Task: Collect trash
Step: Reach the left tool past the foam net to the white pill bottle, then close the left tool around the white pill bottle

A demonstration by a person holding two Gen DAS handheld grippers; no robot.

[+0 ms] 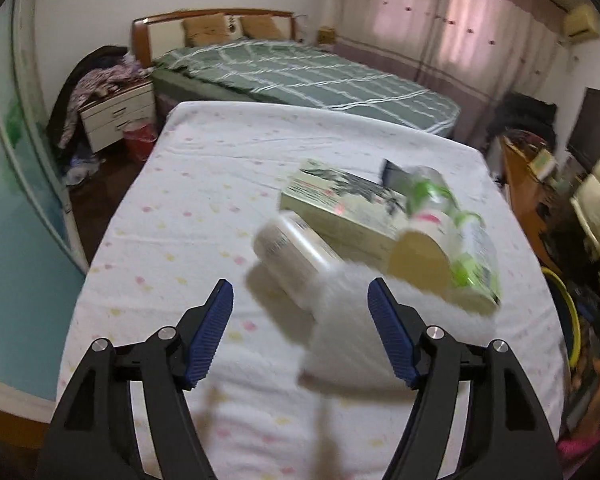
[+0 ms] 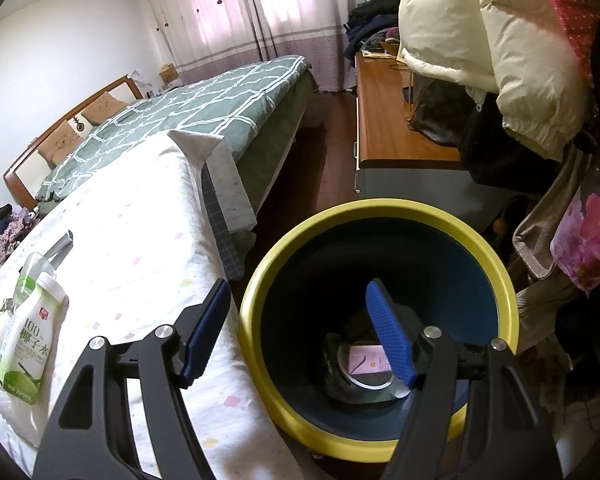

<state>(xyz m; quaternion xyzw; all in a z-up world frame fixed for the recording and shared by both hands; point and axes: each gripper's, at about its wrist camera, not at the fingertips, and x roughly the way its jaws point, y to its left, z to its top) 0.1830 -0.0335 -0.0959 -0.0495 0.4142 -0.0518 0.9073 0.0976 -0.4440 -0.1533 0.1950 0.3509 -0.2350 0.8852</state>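
In the left wrist view my left gripper (image 1: 300, 284) is open over a white dotted mattress (image 1: 180, 220). A blurred white tissue-like wad (image 1: 340, 328) lies between its fingers, close to the right pad, and is not pinched. Just beyond it are a white cylindrical container (image 1: 292, 248), a pale flat box (image 1: 340, 208) and a green-and-white bottle (image 1: 464, 256). In the right wrist view my right gripper (image 2: 298, 286) stands open and empty over a yellow-rimmed bin (image 2: 380, 208). A pink carton (image 2: 366, 360) lies at its bottom. A coconut-water bottle (image 2: 28, 344) rests on the mattress to the left.
A bed with a green checked cover (image 1: 300, 76) stands behind the mattress, with a nightstand (image 1: 116, 116) piled with clothes and a red bin (image 1: 140, 140) at its left. A wooden cabinet (image 2: 392, 120) and hanging coats (image 2: 500, 40) crowd the right side by the yellow-rimmed bin.
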